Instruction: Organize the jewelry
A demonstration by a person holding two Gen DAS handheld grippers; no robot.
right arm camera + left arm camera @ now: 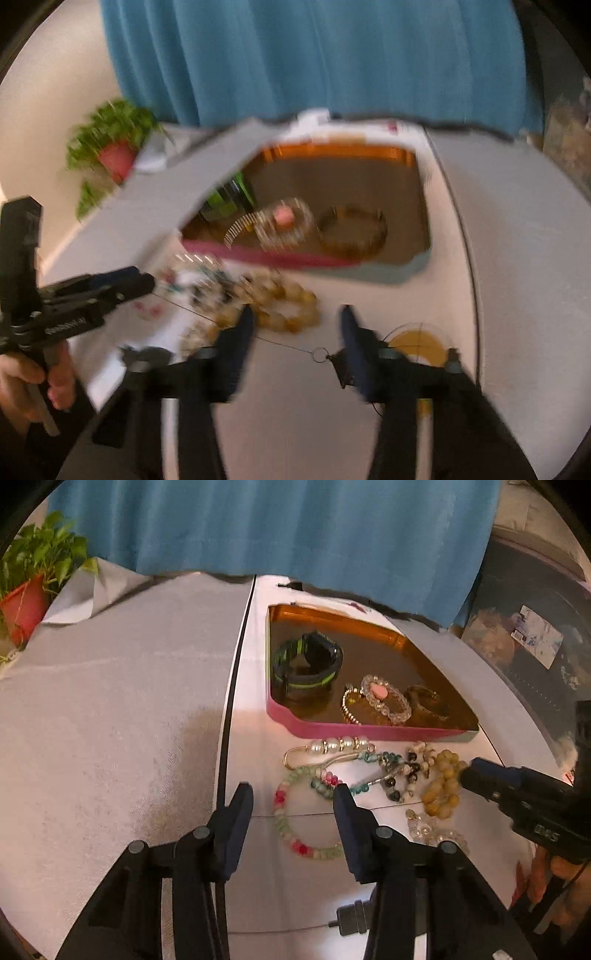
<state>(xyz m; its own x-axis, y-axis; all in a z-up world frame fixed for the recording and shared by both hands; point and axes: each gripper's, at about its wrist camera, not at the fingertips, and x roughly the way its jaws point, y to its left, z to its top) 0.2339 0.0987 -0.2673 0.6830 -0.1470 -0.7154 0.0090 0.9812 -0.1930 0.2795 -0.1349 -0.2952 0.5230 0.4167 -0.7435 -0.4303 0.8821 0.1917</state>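
Left wrist view is the sharp one: the left gripper (293, 794) stands wide with nothing between its jaws, poised over a pastel green-and-pink beaded bracelet (295, 827) lying flat on the white table (258, 886). At about one o'clock from it sits a tangle of loose pieces, a pearl-and-gold pin (332, 747), a dark mixed-bead strand (402, 775) and a chunky amber-yellow bead bracelet (443, 786). Beyond, at twelve o'clock, the pink-rimmed tray with a brown floor (369, 734) already holds a green-and-black cuff (306, 664), a clear crystal bracelet with a pink stone (386, 698) and others.

These bracelets look light, limp and strung on cord, with round beads likely to roll or slip; pinching across the strand on an open stretch of the ring, away from the tangle, seems safest.

Right wrist view is badly blurred, yet it alone shows the right gripper (297, 317) spread wide and empty, the amber bracelet (288, 310) just ahead of its left finger, and a yellow disc (417, 343) on the table at three o'clock. The left view only catches that tool side-on at its right edge.
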